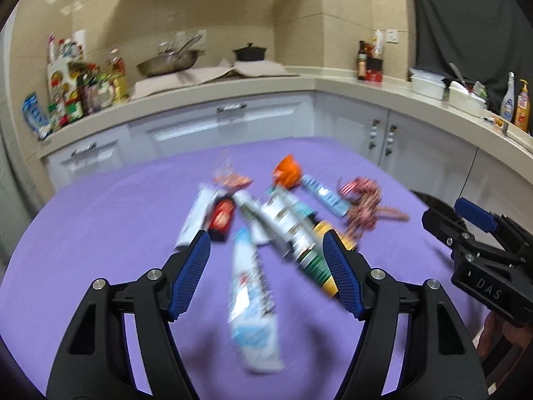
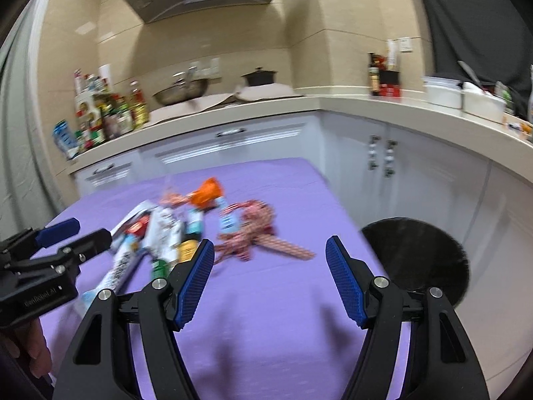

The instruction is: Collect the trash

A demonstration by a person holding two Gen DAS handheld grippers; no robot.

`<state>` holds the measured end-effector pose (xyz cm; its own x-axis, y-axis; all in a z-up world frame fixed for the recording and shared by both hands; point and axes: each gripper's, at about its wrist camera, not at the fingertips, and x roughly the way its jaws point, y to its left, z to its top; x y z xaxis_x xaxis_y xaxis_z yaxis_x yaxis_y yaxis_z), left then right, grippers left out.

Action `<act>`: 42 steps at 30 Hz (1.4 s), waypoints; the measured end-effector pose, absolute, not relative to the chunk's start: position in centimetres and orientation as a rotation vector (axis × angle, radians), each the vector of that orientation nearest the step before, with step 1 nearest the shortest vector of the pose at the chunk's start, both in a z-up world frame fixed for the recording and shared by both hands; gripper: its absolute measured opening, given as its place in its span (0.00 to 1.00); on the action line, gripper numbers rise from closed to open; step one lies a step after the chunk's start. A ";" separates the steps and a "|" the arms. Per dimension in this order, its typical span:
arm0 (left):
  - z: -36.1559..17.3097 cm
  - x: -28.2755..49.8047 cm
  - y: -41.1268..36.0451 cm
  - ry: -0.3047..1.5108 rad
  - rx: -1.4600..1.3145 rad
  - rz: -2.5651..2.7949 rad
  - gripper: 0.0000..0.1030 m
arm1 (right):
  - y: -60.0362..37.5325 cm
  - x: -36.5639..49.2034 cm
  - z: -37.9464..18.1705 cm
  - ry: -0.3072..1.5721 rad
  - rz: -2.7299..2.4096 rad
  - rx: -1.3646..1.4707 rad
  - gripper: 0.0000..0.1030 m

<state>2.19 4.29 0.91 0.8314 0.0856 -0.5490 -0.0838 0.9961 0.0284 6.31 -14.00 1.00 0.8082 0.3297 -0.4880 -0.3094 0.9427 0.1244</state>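
A pile of wrappers lies on the purple table. It holds a white and blue packet, a green and gold wrapper, a red packet, an orange wrapper and a red patterned ribbon. My left gripper is open and empty, just above the near end of the white and blue packet. My right gripper is open and empty above bare cloth, with the ribbon just beyond its fingers. Each gripper shows in the other's view, the right one and the left one.
A black round bin stands on the floor off the table's right edge. White cabinets and a beige counter with a wok, a pot, bottles and white tubs run behind the table.
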 end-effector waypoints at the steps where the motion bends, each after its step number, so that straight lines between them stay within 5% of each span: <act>1: 0.5 1.9 4.7 0.590 -0.004 0.097 0.66 | -13.5 6.2 0.9 0.532 0.349 0.034 0.66; 13: -3.0 1.3 6.4 0.678 -0.066 0.081 0.65 | -10.3 5.3 -0.3 0.578 0.393 -0.011 0.66; 19: -3.9 1.5 6.8 0.722 -0.095 0.033 0.33 | -9.5 5.3 -0.6 0.594 0.411 -0.023 0.66; 33: -2.8 -0.9 9.7 0.670 -0.041 0.104 0.27 | -6.9 5.6 -1.4 0.644 0.463 -0.072 0.60; 34: -2.7 -1.0 10.3 0.670 -0.043 0.117 0.26 | -6.7 5.7 -1.5 0.651 0.467 -0.078 0.59; 35: -2.7 -1.1 10.8 0.674 -0.044 0.128 0.10 | -6.4 5.8 -1.6 0.659 0.469 -0.086 0.57; 42: -3.0 -1.3 13.5 0.695 -0.083 0.162 0.08 | -5.7 6.3 -2.2 0.721 0.474 -0.122 0.52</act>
